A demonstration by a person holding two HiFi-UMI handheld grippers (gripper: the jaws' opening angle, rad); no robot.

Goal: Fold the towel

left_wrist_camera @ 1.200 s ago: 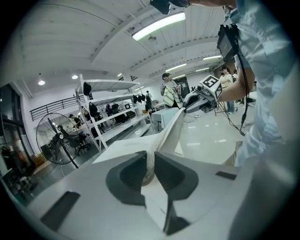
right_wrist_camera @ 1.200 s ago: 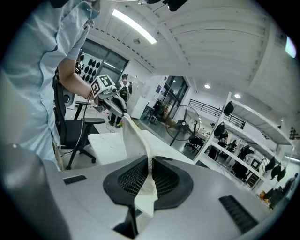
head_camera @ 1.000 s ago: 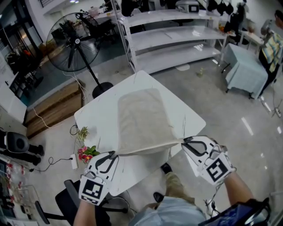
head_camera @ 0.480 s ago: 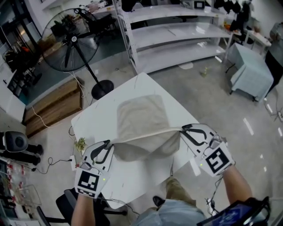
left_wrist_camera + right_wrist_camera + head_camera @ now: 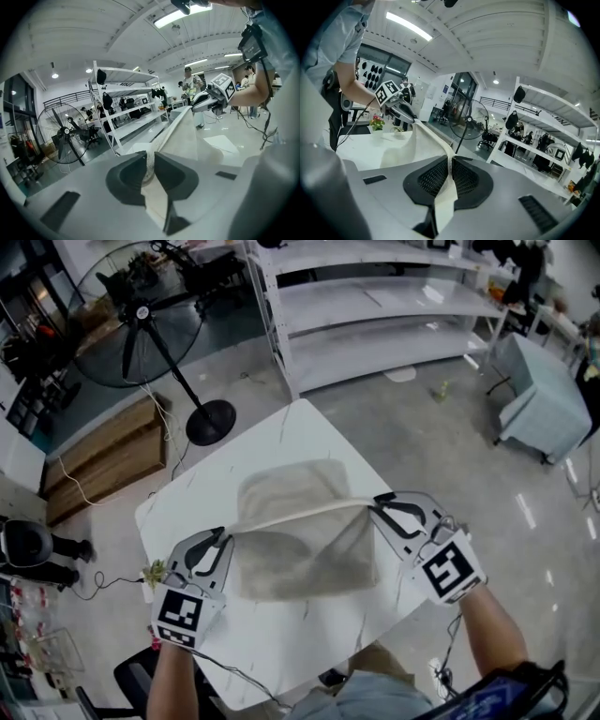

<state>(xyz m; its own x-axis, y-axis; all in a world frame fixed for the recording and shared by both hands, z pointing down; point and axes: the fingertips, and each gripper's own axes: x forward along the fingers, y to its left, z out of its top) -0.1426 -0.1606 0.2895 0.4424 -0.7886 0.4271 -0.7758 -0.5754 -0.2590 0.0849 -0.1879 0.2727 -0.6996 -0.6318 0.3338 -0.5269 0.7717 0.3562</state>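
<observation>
A beige towel (image 5: pixel 298 538) lies on the white table (image 5: pixel 281 643), its near edge lifted and stretched tight between my two grippers. My left gripper (image 5: pixel 225 533) is shut on the towel's left corner. My right gripper (image 5: pixel 371 505) is shut on the right corner. The raised edge hangs above the flat part of the towel. In the left gripper view the towel (image 5: pixel 180 136) runs from between the left gripper's (image 5: pixel 151 165) pads across to the right gripper (image 5: pixel 206 99). In the right gripper view the cloth (image 5: pixel 422 140) leads from the right gripper (image 5: pixel 450 169) to the left gripper (image 5: pixel 405 112).
A standing fan (image 5: pixel 141 329) is beyond the table's far left corner. White shelving (image 5: pixel 375 324) stands behind the table. A covered small table (image 5: pixel 544 399) is at the far right. Flowers (image 5: pixel 152 571) and cables lie on the floor to the left.
Both grippers have carried the towel's near edge away from me, over the flat part of the towel. The fold now hangs above the middle of the table.
</observation>
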